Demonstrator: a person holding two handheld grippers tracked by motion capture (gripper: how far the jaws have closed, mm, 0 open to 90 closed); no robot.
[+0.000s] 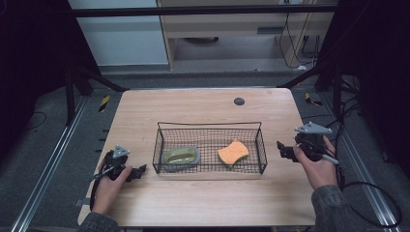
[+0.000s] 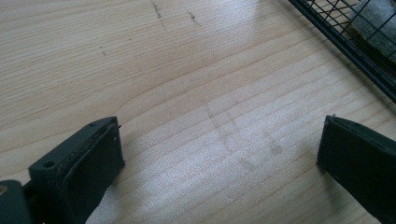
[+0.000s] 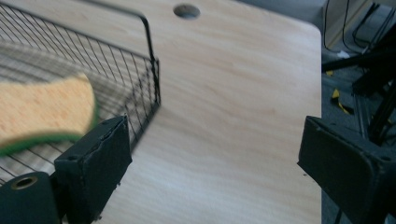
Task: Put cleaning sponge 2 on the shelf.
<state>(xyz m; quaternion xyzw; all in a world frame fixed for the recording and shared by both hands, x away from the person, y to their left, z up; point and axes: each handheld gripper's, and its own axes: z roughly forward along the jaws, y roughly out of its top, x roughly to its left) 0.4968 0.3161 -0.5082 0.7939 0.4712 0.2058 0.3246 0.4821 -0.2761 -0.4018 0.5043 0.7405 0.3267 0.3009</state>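
1. A light wooden counter (image 1: 203, 203) with rounded corners carried a black wire basket (image 1: 209, 126), rectangular and open-topped, near its centre. A small round dark hole (image 1: 239, 101) sat in the counter top at 12 o'clock from the basket.
2. Inside the basket, an olive-green shallow dish with a grey rim (image 1: 181, 156) lay in the 9 o'clock half. An orange sponge with a green underside (image 1: 233, 152) lay in the 3 o'clock half, tilted, apart from the dish.
3. The left gripper (image 1: 140, 170) was held in the person's left hand (image 1: 110, 187) at 8 o'clock from the basket, low over the counter and just beside the basket's near-left corner. Its jaws stood wide apart over bare wood in the left gripper view, nothing between them; the basket's wire edge (image 2: 345, 46) crossed that view's upper right.
4. The right gripper (image 1: 282, 150) was held in the person's right hand (image 1: 321, 169) at 3 o'clock from the basket, near its right end wall and pointing toward it. Its jaws stood wide apart and empty. In the right gripper view the sponge (image 3: 44, 109) appeared blurred behind the basket wire (image 3: 149, 65).
5. A dark cable (image 1: 372, 203) trailed from the right gripper off the counter's edge.
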